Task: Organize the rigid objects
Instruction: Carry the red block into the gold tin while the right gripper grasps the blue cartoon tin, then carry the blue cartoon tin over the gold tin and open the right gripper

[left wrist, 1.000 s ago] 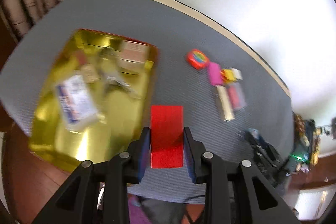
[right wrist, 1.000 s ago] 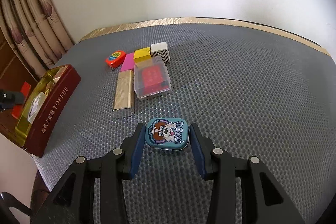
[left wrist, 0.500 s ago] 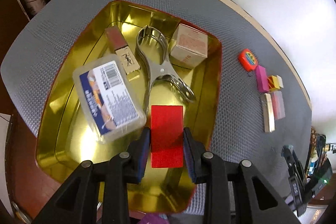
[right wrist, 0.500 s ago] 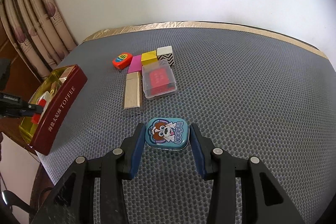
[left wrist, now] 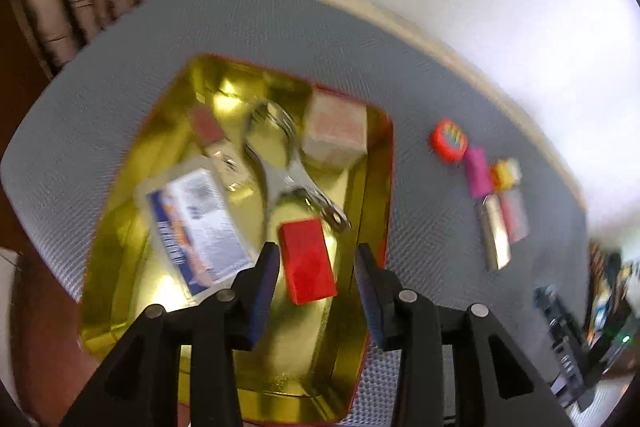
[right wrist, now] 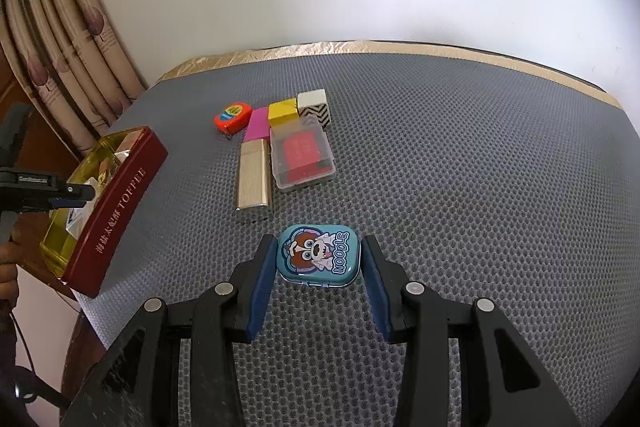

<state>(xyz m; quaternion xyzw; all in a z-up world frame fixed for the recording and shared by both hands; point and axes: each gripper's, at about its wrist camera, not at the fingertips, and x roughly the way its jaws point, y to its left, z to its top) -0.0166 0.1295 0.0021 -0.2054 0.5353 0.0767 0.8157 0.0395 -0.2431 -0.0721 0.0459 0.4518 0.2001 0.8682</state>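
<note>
My left gripper point(left wrist: 316, 263) is open above the gold toffee tin point(left wrist: 120, 227). The red block point(left wrist: 307, 261) lies loose between the spread jaws, inside the tin. The tin also holds a clear labelled box point(left wrist: 196, 223), metal tongs point(left wrist: 288, 175) and a pale carton point(left wrist: 336, 131). My right gripper point(right wrist: 319, 259) is shut on the blue Noodle tin point(right wrist: 318, 254) on the grey mat. The toffee tin point(right wrist: 116, 203) stands at the left in the right wrist view, with the left gripper point(right wrist: 60, 195) over it.
A group of small items lies mid-mat: orange tape measure point(right wrist: 232, 115), pink block point(right wrist: 258, 125), yellow cube point(right wrist: 282, 113), zigzag cube point(right wrist: 314, 105), gold case point(right wrist: 253, 179), clear box with red insert point(right wrist: 302, 159). Curtains point(right wrist: 60, 39) hang at the left.
My left gripper has opened and let go of the red block, which now rests in the toffee tin. The right gripper still holds the Noodle tin, little moved.
</note>
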